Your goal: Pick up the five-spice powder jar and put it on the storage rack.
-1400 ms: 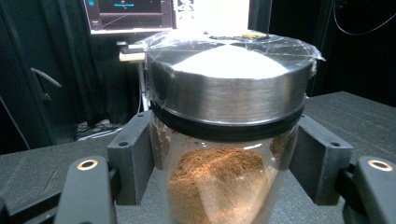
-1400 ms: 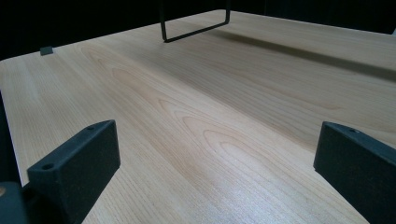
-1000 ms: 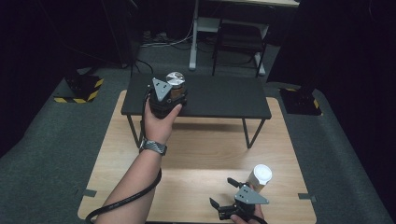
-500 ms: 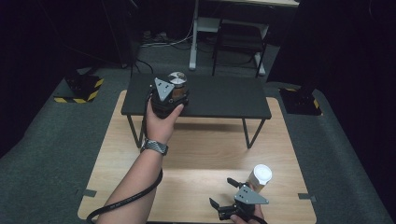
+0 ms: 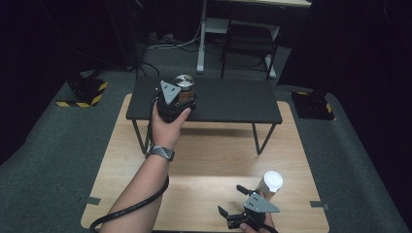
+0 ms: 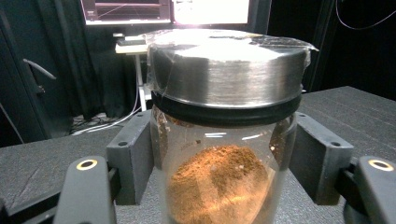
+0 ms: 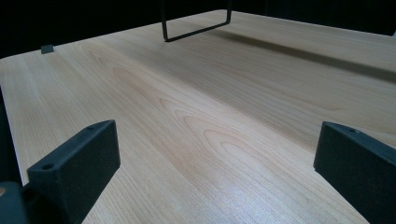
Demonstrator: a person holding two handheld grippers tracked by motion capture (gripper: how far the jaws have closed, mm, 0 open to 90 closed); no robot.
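Note:
A glass jar (image 5: 184, 87) with a silver metal lid stands on the black raised shelf (image 5: 233, 101), toward its left end. In the left gripper view the jar (image 6: 224, 140) holds brown powder, and clear film covers its lid. My left gripper (image 5: 181, 95) is shut on the jar, one black jaw pressed against each side of the glass. Low at the table's front right, my right gripper (image 5: 230, 199) stands open, with bare wood between its jaws (image 7: 219, 172).
A paper cup with a white lid (image 5: 270, 184) stands on the wooden table (image 5: 204, 160) just right of my right gripper. The shelf's thin metal legs (image 5: 260, 138) rest on the table. A chair and desk legs stand beyond on the dark floor.

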